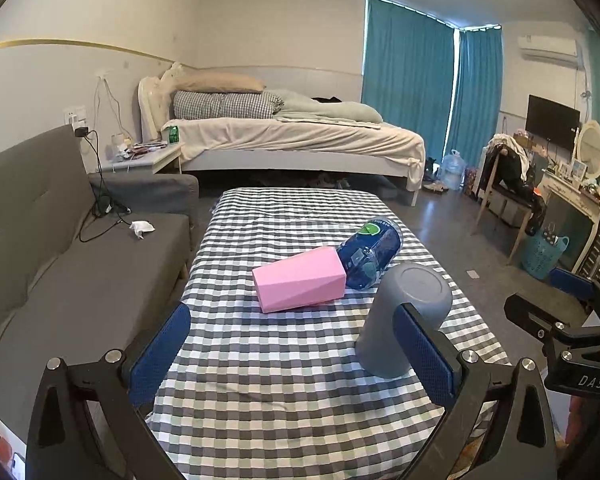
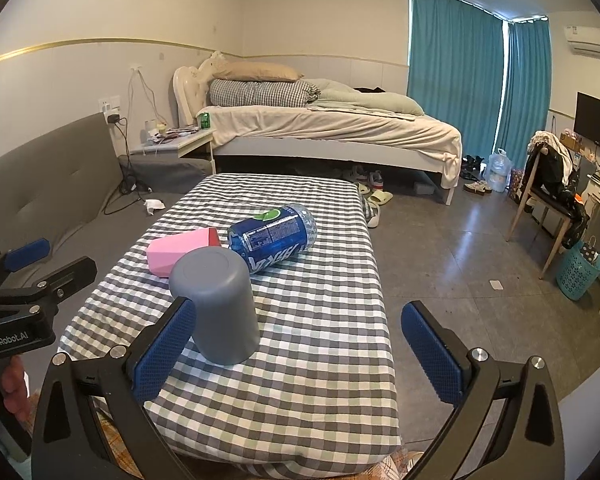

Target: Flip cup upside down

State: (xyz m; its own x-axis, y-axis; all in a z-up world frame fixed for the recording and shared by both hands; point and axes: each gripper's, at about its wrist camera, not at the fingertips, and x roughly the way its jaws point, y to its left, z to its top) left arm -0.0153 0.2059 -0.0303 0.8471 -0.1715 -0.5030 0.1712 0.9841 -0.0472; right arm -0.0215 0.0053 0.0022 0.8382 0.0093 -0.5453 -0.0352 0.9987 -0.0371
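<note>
Left wrist view: grey cup (image 1: 404, 316) base-up on checked table (image 1: 284, 400), flip apparently complete; left gripper (image 1: 296, 356), right gripper (image 2: 300, 360) both spread, empty.

A white-framed bed with beige sheets (image 2: 332, 128) stands at twelve o'clock against pale walls trimmed by a thin gold stripe (image 2: 100, 43). Teal floor-length curtains (image 2: 456, 64) glow with daylight at one o'clock. A grey fabric sofa (image 1: 52, 248) lies at nine o'clock, on a dark grey tiled floor (image 2: 460, 264).

Cup (image 2: 219, 307) before box (image 2: 179, 251), bottle (image 2: 274, 237)
</note>
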